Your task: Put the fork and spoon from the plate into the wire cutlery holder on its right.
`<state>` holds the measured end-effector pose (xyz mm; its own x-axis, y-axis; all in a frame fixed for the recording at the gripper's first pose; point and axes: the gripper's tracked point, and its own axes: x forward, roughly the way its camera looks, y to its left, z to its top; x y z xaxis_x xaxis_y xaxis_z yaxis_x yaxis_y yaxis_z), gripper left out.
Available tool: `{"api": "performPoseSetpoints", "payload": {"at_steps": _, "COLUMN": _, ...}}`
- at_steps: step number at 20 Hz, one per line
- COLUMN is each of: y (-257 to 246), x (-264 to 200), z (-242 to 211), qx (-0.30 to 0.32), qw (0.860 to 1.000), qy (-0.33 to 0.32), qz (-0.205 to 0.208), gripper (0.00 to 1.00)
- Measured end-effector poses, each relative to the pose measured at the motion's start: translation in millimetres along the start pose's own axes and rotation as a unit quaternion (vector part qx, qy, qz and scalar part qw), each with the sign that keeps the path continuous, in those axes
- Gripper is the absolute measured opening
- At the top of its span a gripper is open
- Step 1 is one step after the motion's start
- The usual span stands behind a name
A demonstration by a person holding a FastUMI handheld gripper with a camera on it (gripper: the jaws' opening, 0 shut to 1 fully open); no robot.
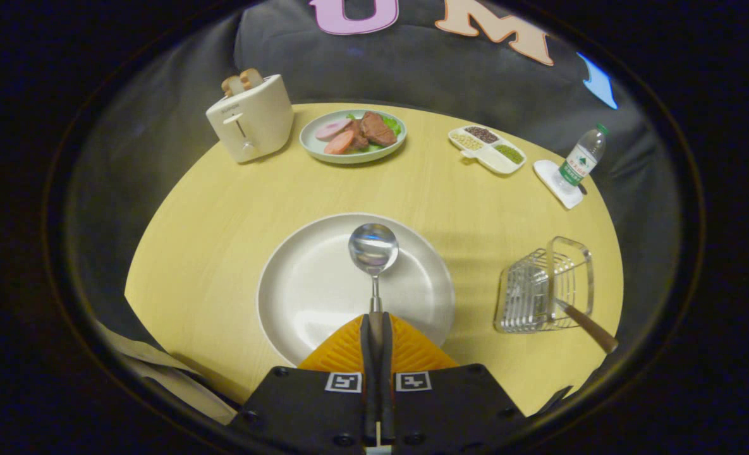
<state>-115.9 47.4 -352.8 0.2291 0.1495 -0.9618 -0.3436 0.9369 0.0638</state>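
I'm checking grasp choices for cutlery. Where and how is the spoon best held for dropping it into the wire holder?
By the handle, from the near end, as the gripper does now: its fingers are shut on the spoon handle, bowl pointing ahead over the plate. The thin straight handle fits between them; the bowl is round and slippery. The wire holder stands to the right.
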Motion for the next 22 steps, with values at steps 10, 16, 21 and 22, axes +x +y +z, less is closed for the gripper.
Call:
{"api": "performPoseSetpoints", "payload": {"at_steps": 10, "y": -122.7, "x": -65.6, "z": 26.1, "qx": 0.009, "qw": 0.998, "qy": 0.016, "qz": -0.063, "gripper": 0.06}}
{"api": "performPoseSetpoints", "payload": {"at_steps": 16, "y": -166.7, "x": -69.4, "z": 4.0, "qx": 0.033, "qw": 0.994, "qy": 0.063, "qz": -0.086, "gripper": 0.06}}
{"api": "performPoseSetpoints", "payload": {"at_steps": 21, "y": -171.7, "x": -67.6, "z": 5.2, "qx": 0.053, "qw": 0.994, "qy": 0.051, "qz": -0.084, "gripper": 0.22}}
{"api": "performPoseSetpoints", "payload": {"at_steps": 22, "y": -174.7, "x": -67.8, "z": 8.5, "qx": 0.056, "qw": 0.994, "qy": 0.041, "qz": -0.088, "gripper": 0.32}}
